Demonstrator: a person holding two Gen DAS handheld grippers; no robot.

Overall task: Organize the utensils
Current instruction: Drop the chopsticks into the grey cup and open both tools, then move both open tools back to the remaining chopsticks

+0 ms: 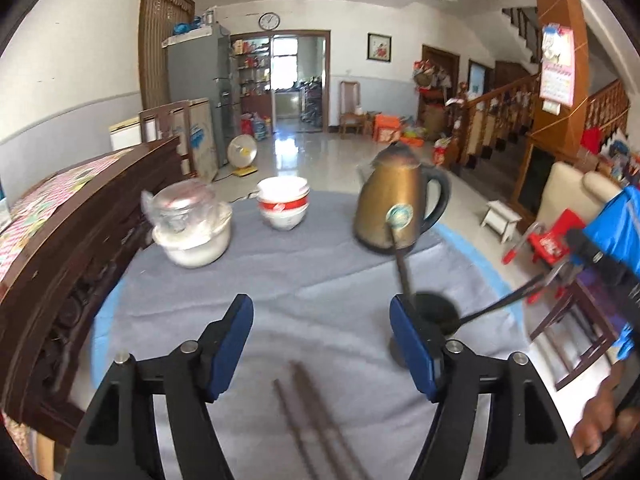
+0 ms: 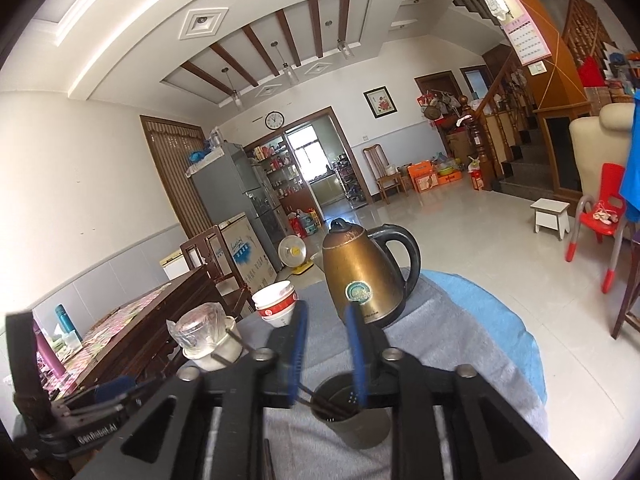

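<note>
A dark utensil cup (image 2: 352, 420) stands on the grey cloth (image 1: 304, 280), just past my left gripper's right-hand finger (image 1: 414, 348). Dark chopsticks (image 2: 324, 400) lean out of the cup between the blue fingers of my right gripper (image 2: 328, 354), whose jaws stand a little apart and do not press on them. Another dark stick (image 1: 402, 268) rises from the cup (image 1: 438, 316). My left gripper (image 1: 324, 344) is wide open above the cloth. A further pair of chopsticks (image 1: 316, 420) lies flat beneath it, untouched.
A brass-coloured kettle (image 1: 396, 204) stands behind the cup. Stacked red-and-white bowls (image 1: 284, 204) and a white pot under a glass lid (image 1: 192, 228) sit further left. A dark wooden cabinet (image 1: 80, 248) borders the table's left side. A hand (image 1: 600, 424) shows at lower right.
</note>
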